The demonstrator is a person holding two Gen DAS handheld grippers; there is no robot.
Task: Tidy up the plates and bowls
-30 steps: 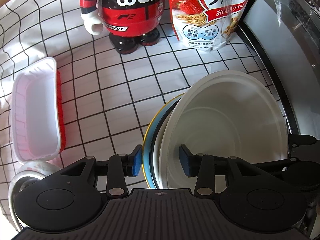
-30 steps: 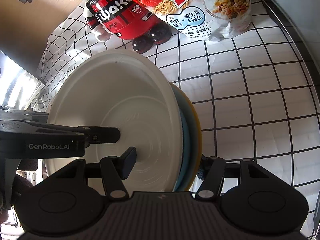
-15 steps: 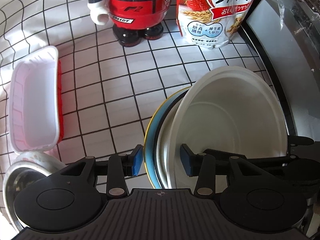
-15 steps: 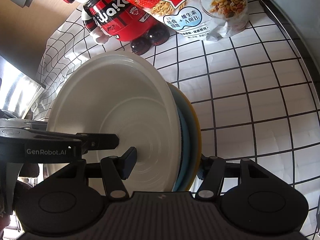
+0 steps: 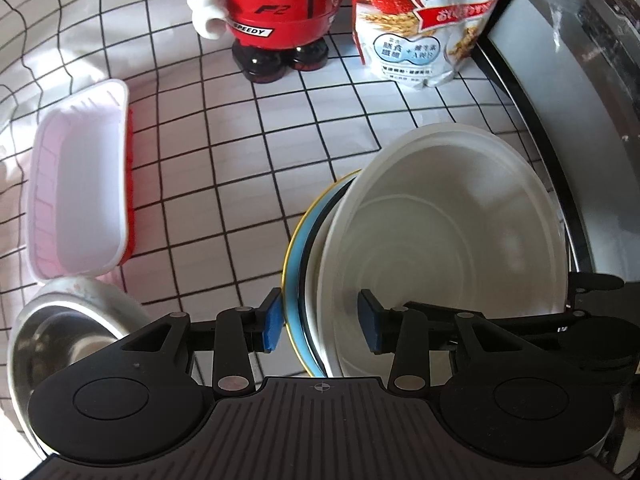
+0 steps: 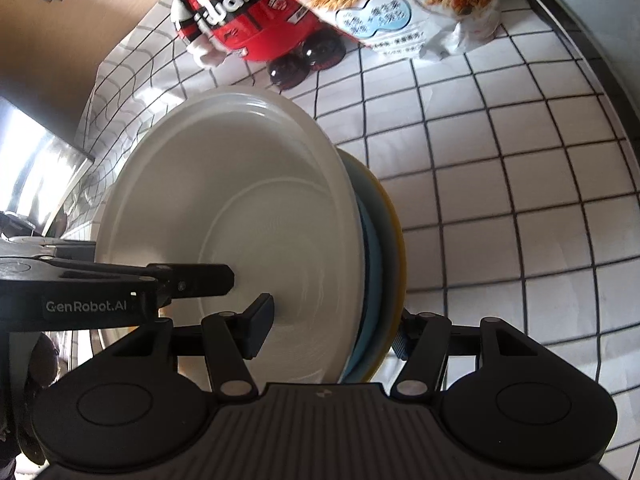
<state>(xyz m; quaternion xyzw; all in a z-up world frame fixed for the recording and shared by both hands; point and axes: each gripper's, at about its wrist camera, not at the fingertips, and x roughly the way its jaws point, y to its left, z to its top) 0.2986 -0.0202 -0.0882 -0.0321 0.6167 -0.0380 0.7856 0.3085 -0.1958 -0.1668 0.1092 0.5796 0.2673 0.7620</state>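
Two tongs, one stack. Left gripper point(image 5: 322, 322) and right gripper point(image 6: 330, 336) both pinching it: one pad inside the white bowl point(image 5: 440, 248), the other pad on the back of the yellow plate point(image 6: 394, 240), with the blue plate point(image 5: 296, 248) squeezed in between. Stack up on its edge over the checked cloth point(image 5: 224, 168); touching the cloth or not, cannot tell.

Keep both squeezes firm and even. Move both hands together, same speed, no twisting, to stop any slipping. Tip the stack flat slowly before setting it down. Steer well wide of the red toy point(image 5: 276, 4) and the cereal bag point(image 5: 420, 20).

Only in the left view: a metal bowl point(image 5: 72, 320) and a pink tub point(image 5: 76, 184) off to the side, probably waiting to be sorted too. Only in the right view: the left gripper's finger reaching into the bowl, and the yellow back of the stack.
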